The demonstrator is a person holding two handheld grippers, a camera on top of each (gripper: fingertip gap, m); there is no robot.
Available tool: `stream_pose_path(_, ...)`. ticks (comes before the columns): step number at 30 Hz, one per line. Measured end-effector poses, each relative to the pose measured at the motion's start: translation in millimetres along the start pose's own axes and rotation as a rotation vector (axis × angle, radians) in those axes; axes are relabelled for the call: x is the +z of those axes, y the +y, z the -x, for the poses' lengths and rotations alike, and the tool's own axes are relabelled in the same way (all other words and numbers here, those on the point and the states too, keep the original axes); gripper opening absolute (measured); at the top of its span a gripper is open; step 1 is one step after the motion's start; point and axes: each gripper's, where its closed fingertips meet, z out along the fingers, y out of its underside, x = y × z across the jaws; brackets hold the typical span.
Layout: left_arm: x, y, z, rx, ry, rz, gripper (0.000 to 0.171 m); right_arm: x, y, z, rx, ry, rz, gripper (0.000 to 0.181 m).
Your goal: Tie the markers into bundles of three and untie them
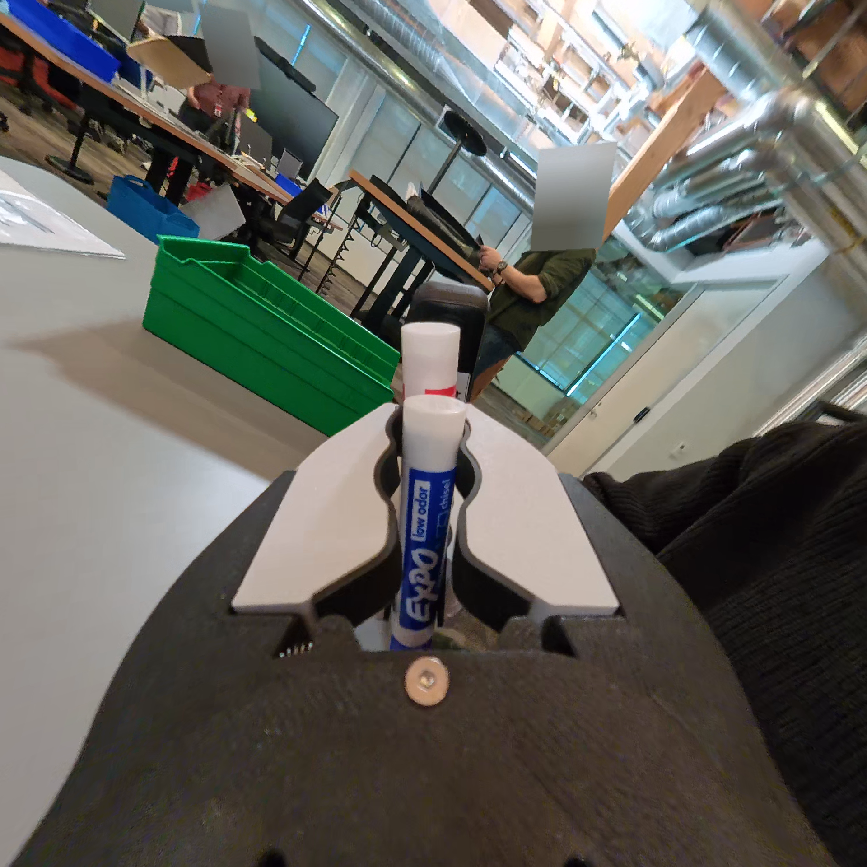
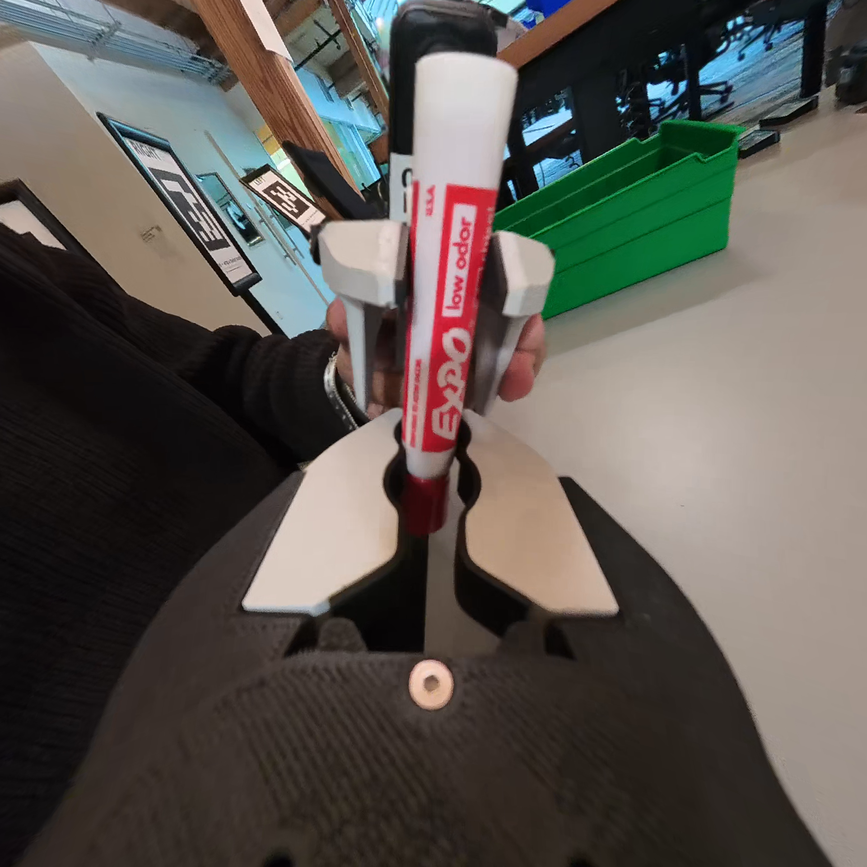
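My left gripper [image 1: 431, 422] is shut on a bunch of upright markers held above the table. A blue-labelled marker [image 1: 428, 506] is nearest. A red-labelled marker [image 1: 429, 356] and a black marker [image 1: 452, 314] stand behind it. In the right wrist view the left gripper [image 2: 441, 267] clamps the red-labelled marker [image 2: 450, 281], with the black marker [image 2: 441, 51] behind it; the blue one is hidden. My right gripper [image 2: 429, 436] is shut on the lower end of the red-labelled marker, just above its red cap [image 2: 424, 504]. No tie shows around the markers.
A green plastic bin [image 1: 262, 323] stands on the grey table [image 1: 94, 469]; it also shows in the right wrist view [image 2: 647, 211]. A white sheet [image 1: 42, 225] lies at the far left. A black sleeve [image 1: 774, 586] is close on the right. People and desks are behind. Left tips to right tips: about 8 centimetres.
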Motion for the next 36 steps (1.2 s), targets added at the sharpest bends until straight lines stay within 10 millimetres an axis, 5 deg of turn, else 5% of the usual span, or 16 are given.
stream_pose_path(10, -7.8, -2.6, 18.6, -0.06, -0.048, -0.029, 0.02, -6.0, 3.6, -14.9, 0.041, 0.058, 0.026, 0.018)
stream_pose_path(15, -23.7, -4.9, 48.4, -0.107, -0.161, -0.042, 0.044, -13.3, 17.4, -38.0, 0.06, 0.184, 0.149, 0.018)
stream_pose_path(17, -39.5, -8.4, 71.6, -0.102, -0.291, -0.044, 0.06, -21.4, 26.0, -55.2, 0.032, 0.28, 0.25, 0.018)
stream_pose_path(23, -94.2, -8.5, 117.7, 0.088, -0.626, 0.062, 0.067, -63.5, 56.0, -121.2, -0.295, 0.604, 0.829, 0.018)
stream_pose_path(28, -113.0, 8.9, 134.3, 0.243, -0.794, 0.24, 0.069, -66.3, 79.5, -140.8, -0.406, 0.595, 1.192, 0.018)
stream_pose_path(36, -114.5, 26.1, 136.7, 0.188, -0.761, 0.286, 0.068, -57.3, 80.0, -138.6, -0.373, 0.579, 1.086, 0.02)
